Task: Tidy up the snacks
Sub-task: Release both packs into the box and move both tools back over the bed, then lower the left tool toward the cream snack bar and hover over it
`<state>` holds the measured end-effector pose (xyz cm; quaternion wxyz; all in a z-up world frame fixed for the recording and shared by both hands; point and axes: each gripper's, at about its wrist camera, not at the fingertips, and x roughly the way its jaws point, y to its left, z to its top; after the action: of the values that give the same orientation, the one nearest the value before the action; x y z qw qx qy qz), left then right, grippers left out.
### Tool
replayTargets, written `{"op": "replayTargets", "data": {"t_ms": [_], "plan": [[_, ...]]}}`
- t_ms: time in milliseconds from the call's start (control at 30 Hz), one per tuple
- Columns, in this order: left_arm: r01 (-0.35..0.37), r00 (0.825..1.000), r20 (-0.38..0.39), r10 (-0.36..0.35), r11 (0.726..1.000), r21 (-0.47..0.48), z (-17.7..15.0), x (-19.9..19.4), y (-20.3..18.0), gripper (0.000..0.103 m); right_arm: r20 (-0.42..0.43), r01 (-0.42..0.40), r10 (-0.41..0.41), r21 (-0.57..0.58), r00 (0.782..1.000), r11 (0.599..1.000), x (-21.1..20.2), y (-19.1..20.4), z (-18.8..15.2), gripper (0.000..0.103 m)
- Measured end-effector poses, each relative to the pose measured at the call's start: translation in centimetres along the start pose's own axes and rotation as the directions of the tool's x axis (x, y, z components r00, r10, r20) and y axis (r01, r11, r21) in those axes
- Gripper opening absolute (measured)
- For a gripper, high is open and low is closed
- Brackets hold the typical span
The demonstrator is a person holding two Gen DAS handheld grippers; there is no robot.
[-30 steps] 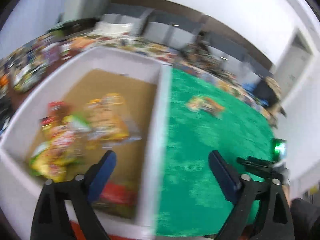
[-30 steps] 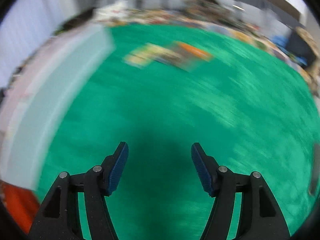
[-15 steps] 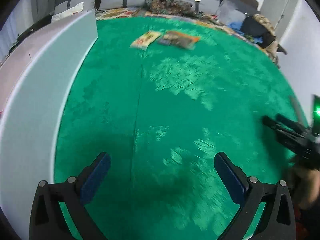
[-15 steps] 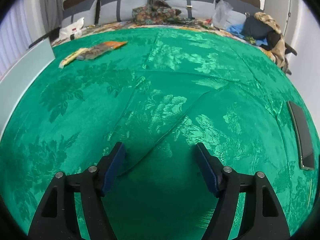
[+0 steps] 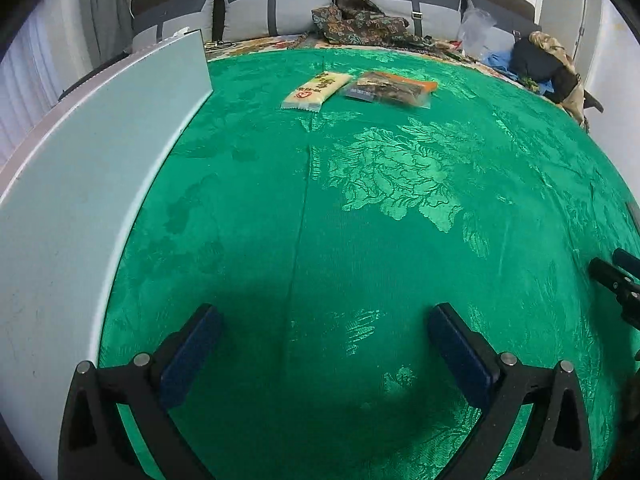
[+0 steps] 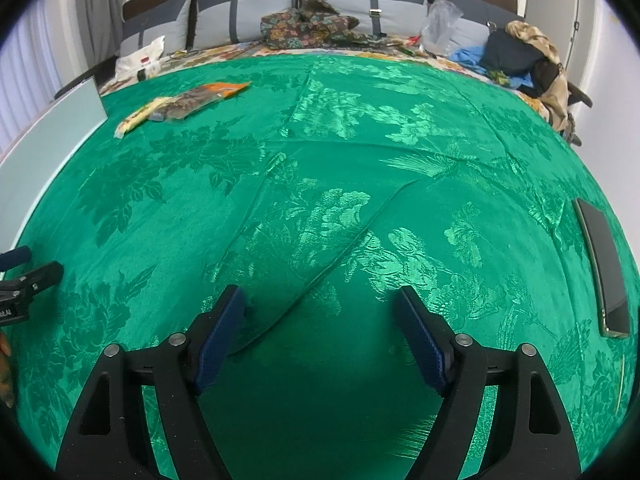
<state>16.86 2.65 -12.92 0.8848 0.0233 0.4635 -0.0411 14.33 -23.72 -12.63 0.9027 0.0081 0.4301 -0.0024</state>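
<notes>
Yellow snack packet [image 5: 316, 90] lies far ahead of left tool [image 5: 320, 350]

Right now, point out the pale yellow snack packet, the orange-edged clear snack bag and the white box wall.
pale yellow snack packet [image 5: 317, 90], left wrist view, middle of its printed face.
orange-edged clear snack bag [image 5: 390, 89], left wrist view, dark centre of the bag.
white box wall [image 5: 92, 184], left wrist view, bare outer face.

Open green cloth [image 5: 360, 220] ahead of both grippers, white box wall [image 5: 80, 200] closing the left side, two snack packets [image 5: 316, 90] [image 5: 390, 89] lying far, dark phone [image 6: 602, 268] flat at right edge
</notes>
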Motion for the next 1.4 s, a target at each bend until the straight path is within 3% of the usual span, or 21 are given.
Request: {"op": "replayTargets", "data": {"t_ms": [367, 500, 667, 767, 867, 1067, 1200, 1233, 1300, 1400], "plan": [[0.022, 1.000, -0.020, -0.021, 0.999, 0.034, -0.2, -0.8, 0.1, 0.103, 0.000, 0.001, -0.001, 0.000, 1.000, 1.000, 0.0, 0.0, 0.0, 0.081], [0.057, 0.990, -0.134, -0.048, 0.996, 0.066, 3.5, 1.0, 0.6, 0.103, 0.000, 0.000, 0.000, 0.000, 1.000, 1.000, 0.0, 0.0, 0.0, 0.081], [0.091, 0.993, -0.068, -0.092, 0.996, -0.015, 11.8, 2.4, 3.6, 0.103, 0.000, 0.000, 0.000, 0.000, 1.000, 1.000, 0.0, 0.0, 0.0, 0.082], [0.073, 0.995, -0.071, -0.074, 0.997, -0.009, 16.1, 4.6, 4.5, 0.102, 0.000, 0.000, 0.000, 0.000, 1.000, 1.000, 0.0, 0.0, 0.0, 0.082], [0.067, 0.993, -0.098, -0.063, 0.997, 0.043, 19.2, 7.3, 4.1, 0.094, 0.000, 0.000, 0.000, 0.001, 1.000, 1.000, 0.0, 0.0, 0.0, 0.082], [0.065, 0.992, -0.114, -0.052, 0.991, 0.119, 21.3, 11.5, 2.3, 0.086, 0.000, 0.000, 0.000, 0.001, 1.000, 1.000, 0.0, 0.1, 0.0, 0.082], [0.062, 0.993, -0.108, -0.053, 0.994, 0.085, 21.6, 13.2, 2.7, 0.068, 0.000, 0.001, -0.001, 0.001, 1.000, 1.000, 0.0, 0.1, 0.0, 0.082], [0.061, 0.994, -0.098, -0.053, 0.995, 0.084, 21.6, 13.2, 2.8, 0.055, 0.000, 0.000, 0.000, 0.001, 1.000, 1.000, 0.0, 0.1, 0.0, 0.082], [0.051, 0.996, -0.078, -0.046, 0.996, 0.073, 21.6, 12.9, 3.1, 0.038, 0.000, 0.000, 0.000, 0.001, 1.000, 1.000, 0.0, 0.1, 0.0, 0.082], [0.012, 0.997, -0.071, -0.009, 0.999, 0.035, 20.7, 12.1, 3.8, 0.031, -0.001, 0.001, -0.001, 0.001, 1.000, 1.000, 0.0, 0.1, 0.0, 0.082]]}}
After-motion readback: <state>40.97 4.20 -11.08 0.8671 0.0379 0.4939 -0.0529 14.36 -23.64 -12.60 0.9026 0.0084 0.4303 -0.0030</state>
